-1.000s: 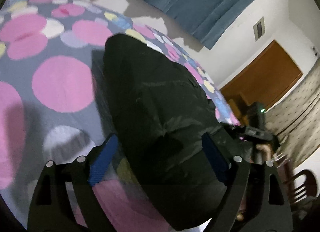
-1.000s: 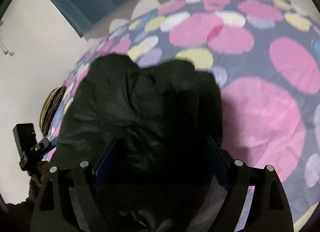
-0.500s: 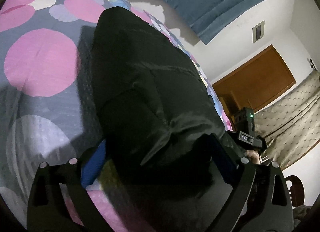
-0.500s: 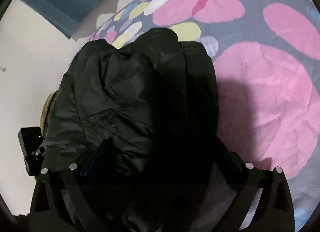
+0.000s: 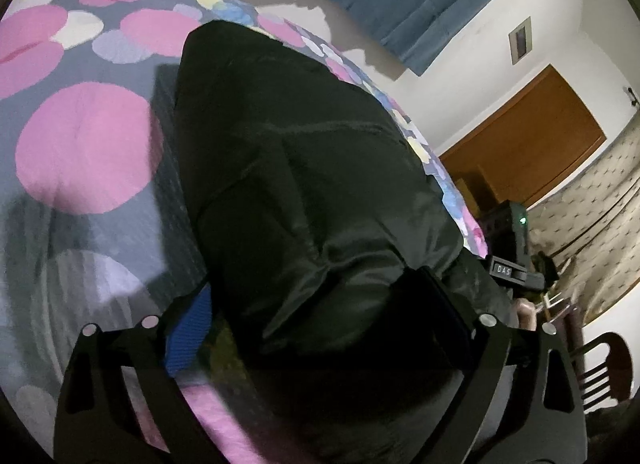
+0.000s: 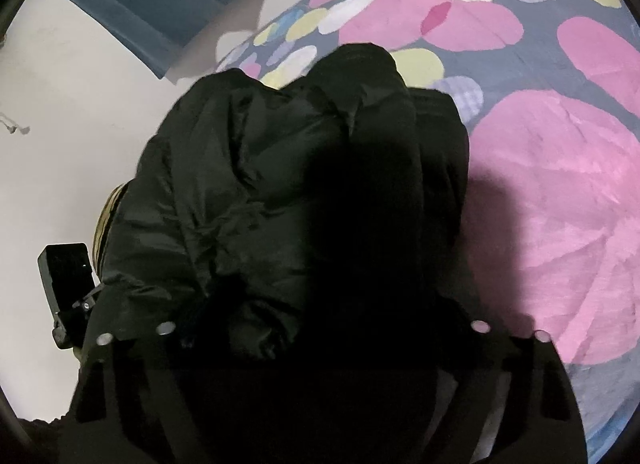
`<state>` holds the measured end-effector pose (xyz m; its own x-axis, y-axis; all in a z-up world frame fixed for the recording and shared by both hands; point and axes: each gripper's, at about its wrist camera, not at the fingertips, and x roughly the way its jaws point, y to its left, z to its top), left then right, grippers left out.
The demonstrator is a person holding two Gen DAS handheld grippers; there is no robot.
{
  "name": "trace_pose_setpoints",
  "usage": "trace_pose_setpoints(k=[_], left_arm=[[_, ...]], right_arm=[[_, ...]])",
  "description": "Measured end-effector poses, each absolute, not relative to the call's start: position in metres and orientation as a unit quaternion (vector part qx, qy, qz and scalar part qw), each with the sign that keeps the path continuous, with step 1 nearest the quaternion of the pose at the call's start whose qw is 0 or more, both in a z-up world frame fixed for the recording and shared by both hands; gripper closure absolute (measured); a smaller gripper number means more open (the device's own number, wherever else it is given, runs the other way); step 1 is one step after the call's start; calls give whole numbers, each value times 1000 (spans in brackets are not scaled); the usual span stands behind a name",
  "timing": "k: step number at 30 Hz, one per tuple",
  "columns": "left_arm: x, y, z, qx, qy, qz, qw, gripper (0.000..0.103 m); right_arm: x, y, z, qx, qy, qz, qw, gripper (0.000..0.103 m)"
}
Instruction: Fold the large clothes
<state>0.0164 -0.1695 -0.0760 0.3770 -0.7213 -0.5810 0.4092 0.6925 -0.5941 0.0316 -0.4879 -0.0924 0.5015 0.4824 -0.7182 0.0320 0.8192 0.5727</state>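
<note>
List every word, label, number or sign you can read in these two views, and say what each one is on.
"DAS": white letters on a small label on the black right tongs device, seen in the left wrist view; the label may run on, I cannot tell.
Wall plate: too small to tell whether it bears text.
Black jacket and dotted bedsheet: no writing visible.
Right wrist view: no readable text.

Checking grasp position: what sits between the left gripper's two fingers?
In the left wrist view, the near end of the folded black jacket fills the left gripper, lying on the spotted bedspread.
</note>
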Motion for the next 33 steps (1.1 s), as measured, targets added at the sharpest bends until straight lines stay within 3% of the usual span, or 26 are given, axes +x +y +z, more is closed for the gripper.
trace_pose_setpoints(k=[33], left_arm=[[66,-85,-62,-148,430,-259,852,13]], right_arm=[[110,-409,-96,300,472,163,813,27]])
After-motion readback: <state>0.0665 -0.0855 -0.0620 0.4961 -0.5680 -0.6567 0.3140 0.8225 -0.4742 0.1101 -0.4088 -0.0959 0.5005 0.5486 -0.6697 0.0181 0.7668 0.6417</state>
